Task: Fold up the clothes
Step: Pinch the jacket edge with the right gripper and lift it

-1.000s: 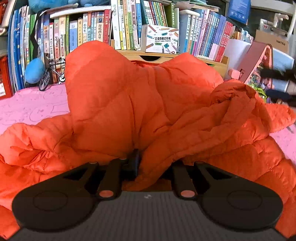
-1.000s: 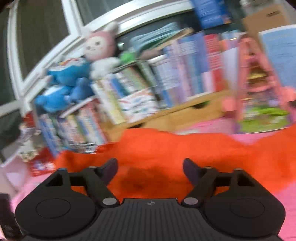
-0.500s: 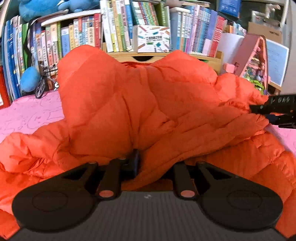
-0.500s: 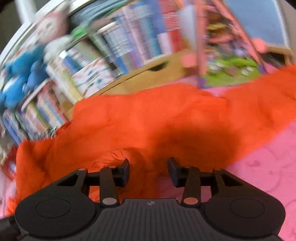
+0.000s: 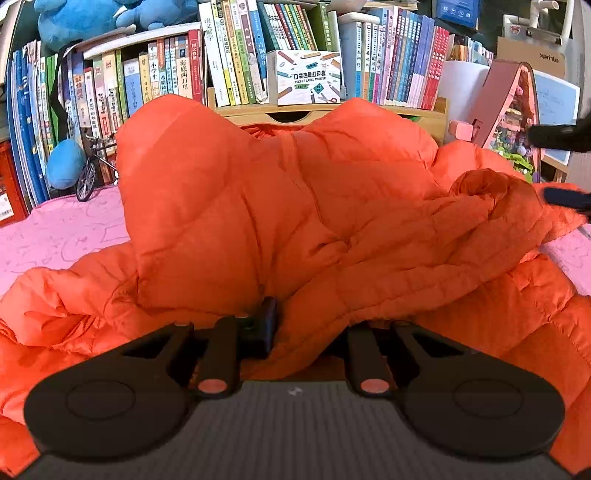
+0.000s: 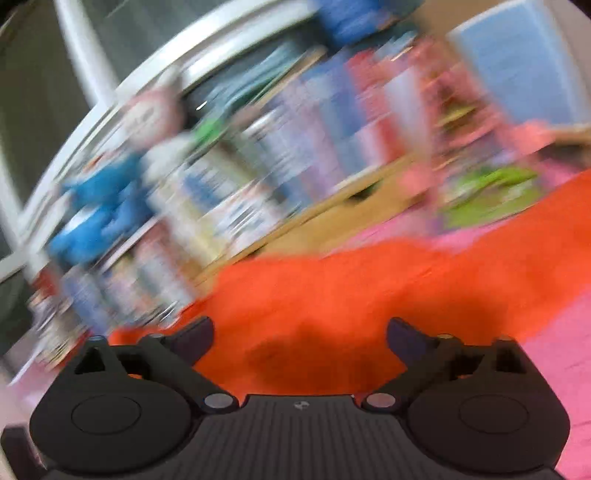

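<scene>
An orange puffer jacket point(image 5: 280, 206) lies heaped on a pink patterned cover point(image 5: 66, 229). My left gripper point(image 5: 306, 328) is shut on a fold of its near edge, and the fabric hides one fingertip. The right wrist view is blurred by motion. There my right gripper point(image 6: 301, 332) has its jaws opening wide above the jacket point(image 6: 369, 288), with nothing pressed between the pads. At the right edge of the left wrist view, its dark fingers point(image 5: 567, 198) stand apart beside a bunched sleeve end point(image 5: 491, 192).
A wooden shelf of books point(image 5: 258, 66) runs along the back, with a blue plush toy point(image 5: 85, 22) on top. A toy bicycle point(image 5: 92, 170) stands at the back left and a pink toy house point(image 5: 513, 110) at the back right. Pink cover shows on both sides.
The right gripper narrowed near the sleeve end, then spread wide, and its view swung and blurred. The sleeve end now bunches up. The left gripper kept its hold and stayed put.
</scene>
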Demonstrator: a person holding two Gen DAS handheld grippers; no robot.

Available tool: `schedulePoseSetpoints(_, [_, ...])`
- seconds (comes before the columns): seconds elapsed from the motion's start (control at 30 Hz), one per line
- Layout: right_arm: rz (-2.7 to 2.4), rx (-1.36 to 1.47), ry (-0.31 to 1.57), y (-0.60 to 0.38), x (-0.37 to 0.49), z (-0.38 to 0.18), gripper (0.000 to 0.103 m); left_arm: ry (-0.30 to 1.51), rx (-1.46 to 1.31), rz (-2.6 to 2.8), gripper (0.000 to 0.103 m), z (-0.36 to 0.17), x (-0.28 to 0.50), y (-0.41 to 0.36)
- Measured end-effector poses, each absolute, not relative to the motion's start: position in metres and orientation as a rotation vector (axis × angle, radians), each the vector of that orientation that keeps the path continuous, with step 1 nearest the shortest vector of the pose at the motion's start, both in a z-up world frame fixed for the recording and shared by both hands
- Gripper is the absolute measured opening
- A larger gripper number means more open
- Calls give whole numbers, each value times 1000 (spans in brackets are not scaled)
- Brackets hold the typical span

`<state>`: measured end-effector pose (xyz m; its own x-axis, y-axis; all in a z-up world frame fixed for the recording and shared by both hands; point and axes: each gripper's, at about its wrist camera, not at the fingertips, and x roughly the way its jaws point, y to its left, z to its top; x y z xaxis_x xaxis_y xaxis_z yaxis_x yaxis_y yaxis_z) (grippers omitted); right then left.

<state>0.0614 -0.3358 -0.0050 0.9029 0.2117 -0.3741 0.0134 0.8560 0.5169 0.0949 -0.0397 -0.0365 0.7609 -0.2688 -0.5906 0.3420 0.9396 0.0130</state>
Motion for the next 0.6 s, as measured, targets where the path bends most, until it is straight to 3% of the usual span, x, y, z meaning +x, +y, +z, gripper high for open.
schedulePoseSetpoints(0.03, [115, 515, 487, -327, 73, -9, 102, 622, 125, -332, 18, -37, 95, -40])
schedulePoseSetpoints(0.07, [122, 492, 538, -319, 85, -13, 95, 621, 125, -332, 18, -37, 95, -40])
schedulePoseSetpoints(0.1, [119, 472, 585, -311, 94, -17, 60, 620, 125, -332, 18, -36, 94, -40])
schedulePoseSetpoints(0.13, [102, 464, 619, -305, 99, -22, 37, 616, 122, -330, 19, -36, 94, -40])
schedulePoseSetpoints(0.17, [102, 471, 626, -300, 97, -25, 26, 608, 112, -324, 20, -36, 93, -38])
schedulePoseSetpoints(0.27, [110, 337, 539, -280, 63, -21, 25, 536, 27, -329, 21, -29, 78, -23])
schedulePoseSetpoints(0.4, [108, 98, 415, -250, 13, -12, 27, 438, -98, -424, 30, -11, 45, 6])
schedulePoseSetpoints(0.47, [100, -28, 387, -237, -10, -10, 27, 408, -129, -488, 49, 1, 30, 23])
schedulePoseSetpoints(0.53, [68, -122, 386, -227, -18, -10, 27, 389, -125, -511, 61, 12, 17, 38])
schedulePoseSetpoints(0.6, [35, -159, 390, -224, -25, -14, 27, 376, -130, -508, 62, 21, 7, 53])
